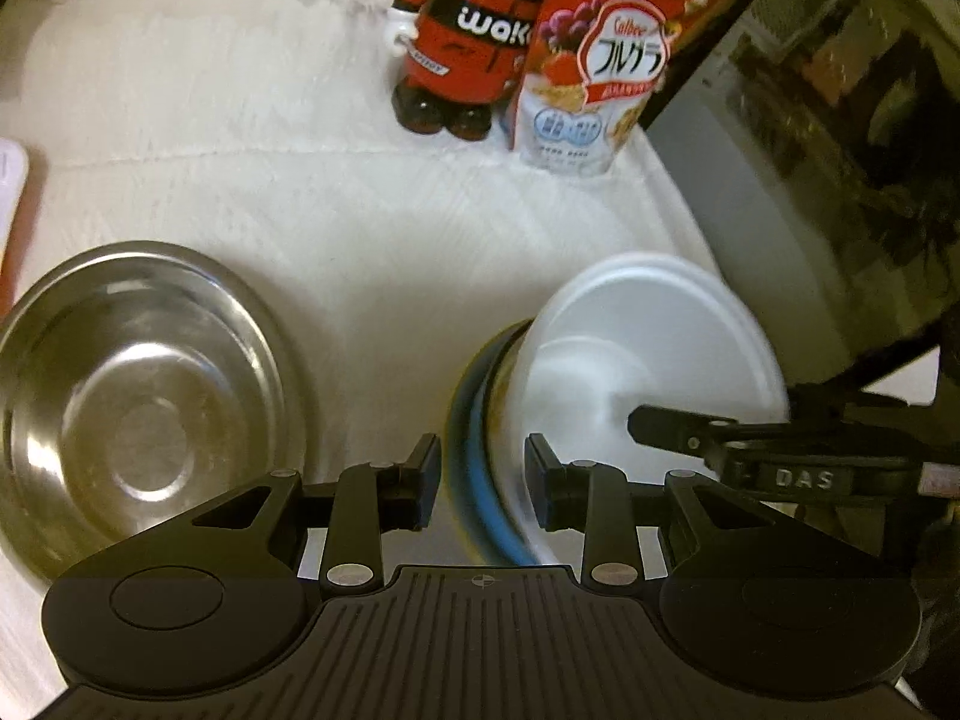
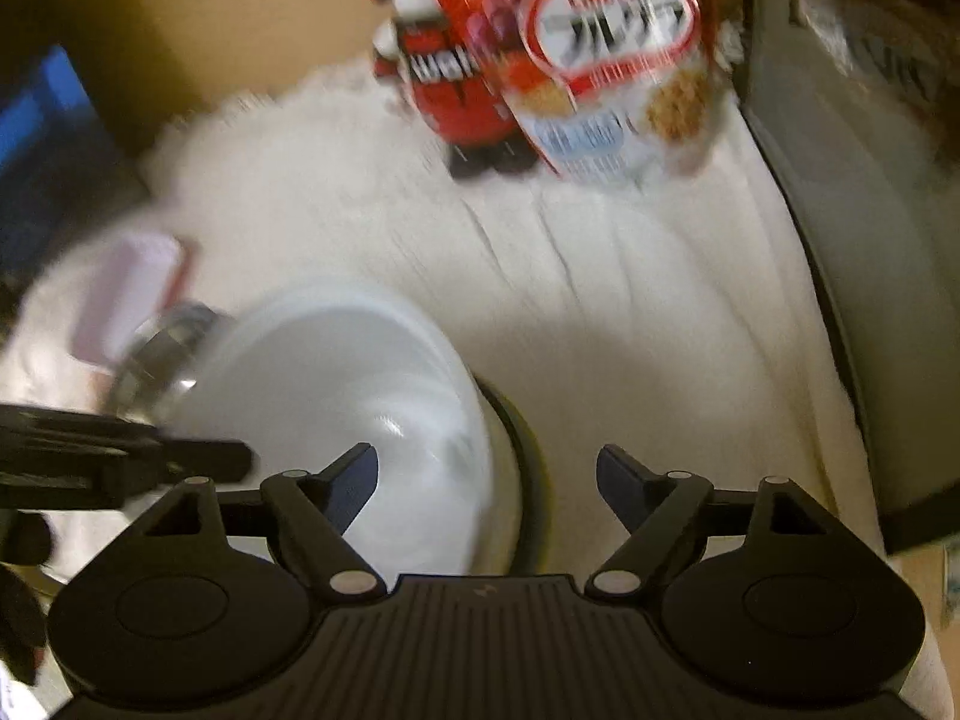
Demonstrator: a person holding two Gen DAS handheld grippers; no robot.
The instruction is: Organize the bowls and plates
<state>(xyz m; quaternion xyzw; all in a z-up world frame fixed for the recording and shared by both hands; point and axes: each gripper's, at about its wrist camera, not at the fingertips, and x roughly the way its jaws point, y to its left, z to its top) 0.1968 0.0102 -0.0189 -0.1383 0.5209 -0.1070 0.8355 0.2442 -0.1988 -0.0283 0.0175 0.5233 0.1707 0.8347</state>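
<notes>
White fringed cloth point(image 1: 372, 228) covers our tabletop, cereal bag point(image 1: 594, 66) behind. Our left tongs point(image 1: 482, 483) and right tongs point(image 2: 487, 489) are spread, holding nothing. We see the white bowl point(image 1: 648, 348) nested in a blue-rimmed bowl point(image 1: 474, 450), steel bowl point(image 1: 138, 396) apart.

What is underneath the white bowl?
The white bowl sits on a blue-rimmed dish with a yellowish band. Only that dish's edge shows; its centre is covered by the bowl.

Both grippers matte black w/ ribbed bodies, silver pivot screws, blue-padded jaws; "DAS" lettering on right.
</notes>
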